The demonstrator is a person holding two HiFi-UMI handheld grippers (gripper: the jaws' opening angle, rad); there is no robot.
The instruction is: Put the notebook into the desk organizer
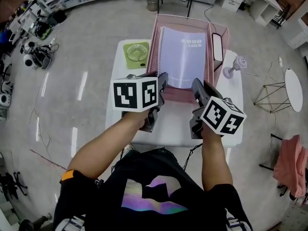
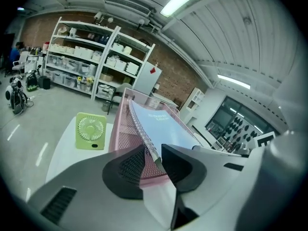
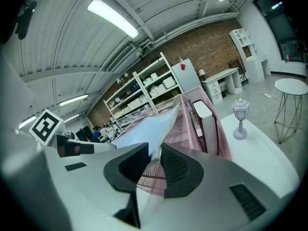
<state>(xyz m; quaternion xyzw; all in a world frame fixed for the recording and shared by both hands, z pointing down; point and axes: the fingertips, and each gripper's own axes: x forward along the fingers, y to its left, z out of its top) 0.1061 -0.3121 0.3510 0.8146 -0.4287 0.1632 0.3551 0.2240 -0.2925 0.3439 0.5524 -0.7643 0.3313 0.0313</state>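
Step in hand: the release, as I judge it. The notebook already lies in the wide tray of the desk organizer, sloping, with its near edge at the front rim.
Left gripper: the jaws stand slightly apart. The spiral corner of the notebook is between them, but the pads do not press on it.
Right gripper: the jaws are also a little apart around the other near corner, with no pressing.
Next move: probably to draw both grippers straight back toward the person, so that no jaw catches the wire coil or lifts the cover.
Materials: the organizer is pink metal mesh with thin walls. The notebook has a smooth, pale lilac cover and a wire spiral.
Nearby: a square green fan and a small lamp stand on the white table.
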